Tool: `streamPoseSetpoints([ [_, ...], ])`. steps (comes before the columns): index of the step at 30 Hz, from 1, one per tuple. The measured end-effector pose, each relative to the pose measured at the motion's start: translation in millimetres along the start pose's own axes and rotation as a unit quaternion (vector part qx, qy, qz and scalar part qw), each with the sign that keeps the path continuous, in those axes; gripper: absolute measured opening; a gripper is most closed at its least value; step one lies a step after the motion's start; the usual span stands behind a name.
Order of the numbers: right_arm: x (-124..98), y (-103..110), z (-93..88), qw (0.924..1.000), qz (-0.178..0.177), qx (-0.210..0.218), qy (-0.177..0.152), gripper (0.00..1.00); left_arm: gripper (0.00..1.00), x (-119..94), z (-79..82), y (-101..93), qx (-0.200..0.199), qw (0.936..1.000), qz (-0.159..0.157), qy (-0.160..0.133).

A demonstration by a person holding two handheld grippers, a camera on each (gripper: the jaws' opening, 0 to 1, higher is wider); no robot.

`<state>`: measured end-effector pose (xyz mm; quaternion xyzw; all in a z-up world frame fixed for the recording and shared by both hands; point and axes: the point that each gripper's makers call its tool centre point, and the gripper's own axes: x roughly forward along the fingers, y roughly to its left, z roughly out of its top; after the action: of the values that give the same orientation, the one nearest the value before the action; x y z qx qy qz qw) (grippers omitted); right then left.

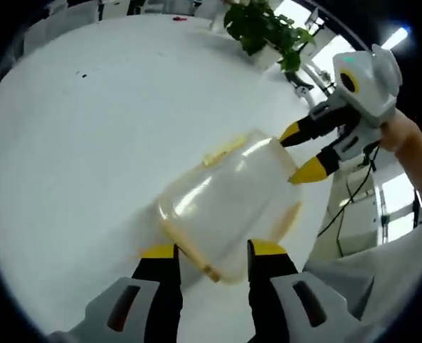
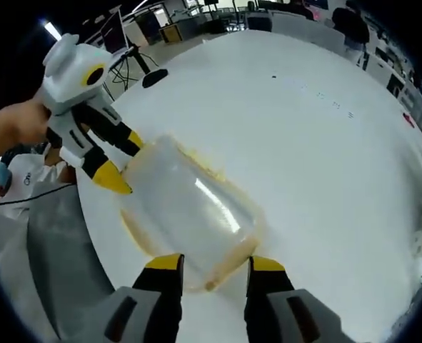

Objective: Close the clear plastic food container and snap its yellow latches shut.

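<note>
Nearest, left gripper view: left gripper point(image 1: 213, 251), black jaws w/ yellow tips, spread apart, one tip either side of the near end of the clear plastic food container point(image 1: 228, 204); tips at or just beside its rim, contact can't be told for sure.
Container: lies on the white table point(image 1: 89, 143), upside-down look, clear body up, yellowish lid edge below; a yellow latch point(image 1: 223, 149) shows on its far side.
Beyond it, far end: right gripper point(image 1: 296, 153), white body, yellow-tipped jaws parted, tips against the container's far corner, a person's hand point(image 1: 403, 136) behind it.
Farther: potted green plant point(image 1: 264, 28) at table's far edge; cables and window light past that.

Right gripper view, near to far: right gripper point(image 2: 215, 263) jaws apart, tips flanking the container point(image 2: 189, 211) near end, not clamped on it.
Across the container: left gripper point(image 2: 125, 161), jaws apart, lower tip touching the container's corner, upper tip beside its top edge.
Past it: white table point(image 2: 325, 143) surface, then office desks and chairs, blurred.
</note>
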<state>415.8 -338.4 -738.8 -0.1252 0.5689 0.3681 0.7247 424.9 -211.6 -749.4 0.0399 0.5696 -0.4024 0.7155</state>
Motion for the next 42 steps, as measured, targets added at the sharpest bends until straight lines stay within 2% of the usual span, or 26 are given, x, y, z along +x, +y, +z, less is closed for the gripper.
streamPoseSetpoints([
  [1,-1,-1,-0.1,1.0000,0.002,0.003,0.000,0.31,0.33,2,-1.2,-0.2,0.002,1.0000,0.000,-0.003],
  [2,0,1,-6.9,0.9987,0.014,0.050,0.006,0.31,0.33,-2,0.6,-0.9,-0.001,1.0000,0.001,-0.006],
  [3,2,2,-5.0,0.9985,0.032,0.044,-0.003,0.30,0.33,-1,0.6,-1.9,0.000,1.0000,0.001,-0.006],
  [7,1,0,-2.7,0.9993,0.023,0.029,-0.004,0.31,0.34,-1,2.7,-4.8,0.000,1.0000,0.003,-0.009],
  [14,0,-4,0.6,0.9990,0.026,0.035,-0.013,0.31,0.36,-4,4.3,-4.5,-0.015,0.9996,0.002,-0.024],
  [19,-2,-4,1.5,0.9986,0.030,0.036,-0.024,0.32,0.37,-4,6.3,-6.8,-0.006,0.9993,0.005,-0.035],
  [21,-3,-4,3.7,0.9990,0.024,0.016,-0.033,0.33,0.38,-6,10.2,-5.1,0.028,0.9985,0.015,-0.044],
  [23,-5,-5,2.6,0.9992,0.017,-0.020,-0.029,0.32,0.38,-7,8.7,-7.7,0.033,0.9984,0.017,-0.041],
  [24,-7,-1,3.2,0.9991,0.023,-0.022,-0.027,0.34,0.38,-9,7.6,-7.5,0.039,0.9983,0.017,-0.041],
  [26,-11,2,3.9,0.9987,0.031,-0.019,-0.036,0.37,0.36,-12,4.6,-6.6,0.078,0.9961,0.018,-0.037],
  [28,-14,0,5.1,0.9982,0.028,-0.028,-0.044,0.35,0.35,-17,7.4,-4.8,0.108,0.9925,0.025,-0.050],
  [30,-15,-4,8.3,0.9963,0.021,-0.063,-0.055,0.34,0.38,-21,4.4,-4.7,0.105,0.9930,0.025,-0.048],
  [31,-17,-4,7.5,0.9941,0.018,-0.089,-0.059,0.34,0.40,-23,4.9,-5.4,0.113,0.9921,0.027,-0.048],
  [32,-18,-5,8.1,0.9939,0.016,-0.092,-0.059,0.34,0.40,-25,5.0,-4.4,0.125,0.9906,0.029,-0.047],
  [33,-20,-2,11.8,0.9909,0.019,-0.111,-0.074,0.34,0.39,-27,7.1,-5.2,0.138,0.9887,0.032,-0.049],
  [36,-28,6,27.0,0.9768,0.021,-0.180,-0.115,0.34,0.39,-34,14.3,-5.7,0.175,0.9813,0.040,-0.069],
  [38,-32,10,34.2,0.9667,0.016,-0.219,-0.131,0.31,0.41,-37,21.5,-11.2,0.204,0.9744,0.028,-0.090],
  [40,-34,17,38.9,0.9629,0.022,-0.229,-0.141,0.30,0.43,-38,23.9,-17.4,0.238,0.9664,0.019,-0.094],
  [42,-34,26,42.5,0.9563,0.039,-0.248,-0.151,0.30,0.42,-39,25.8,-24.6,0.255,0.9619,0.007,-0.098],
])
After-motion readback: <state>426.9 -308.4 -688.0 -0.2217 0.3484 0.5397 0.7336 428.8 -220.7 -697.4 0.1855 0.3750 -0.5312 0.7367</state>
